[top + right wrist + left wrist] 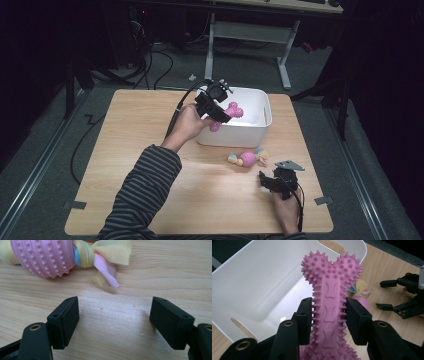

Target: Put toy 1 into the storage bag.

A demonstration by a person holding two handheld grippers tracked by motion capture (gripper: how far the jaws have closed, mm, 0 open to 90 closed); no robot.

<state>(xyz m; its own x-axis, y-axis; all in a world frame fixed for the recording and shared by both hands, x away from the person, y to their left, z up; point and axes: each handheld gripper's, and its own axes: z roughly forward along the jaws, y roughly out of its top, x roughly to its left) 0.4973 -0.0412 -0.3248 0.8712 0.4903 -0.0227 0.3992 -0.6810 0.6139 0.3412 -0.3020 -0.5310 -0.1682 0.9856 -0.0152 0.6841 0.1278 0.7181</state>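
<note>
Left jaws: clamped on the shaft of the pink spiky bone toy (331, 305), one pad on each side.
Left gripper (216, 106): raised over the near-left rim of the white bin (260, 125), bone's knobbed end above the bin's inside.
Right jaws: spread wide, holding nothing.
Right gripper (113, 322): low over the wooden table (150, 130), in front of the bin.
Ball toy (247, 158): pink studded ball with yellow and pink cloth tails, on the table between the bin and the right gripper.

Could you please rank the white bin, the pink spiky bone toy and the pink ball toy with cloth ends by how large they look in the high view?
1. White bin: clearly the largest.
2 and 3. Pink bone toy and pink ball toy: these look about alike. The left hand-held gripper covers part of the bone and holds it nearer the camera, so I would not rank them.
</note>
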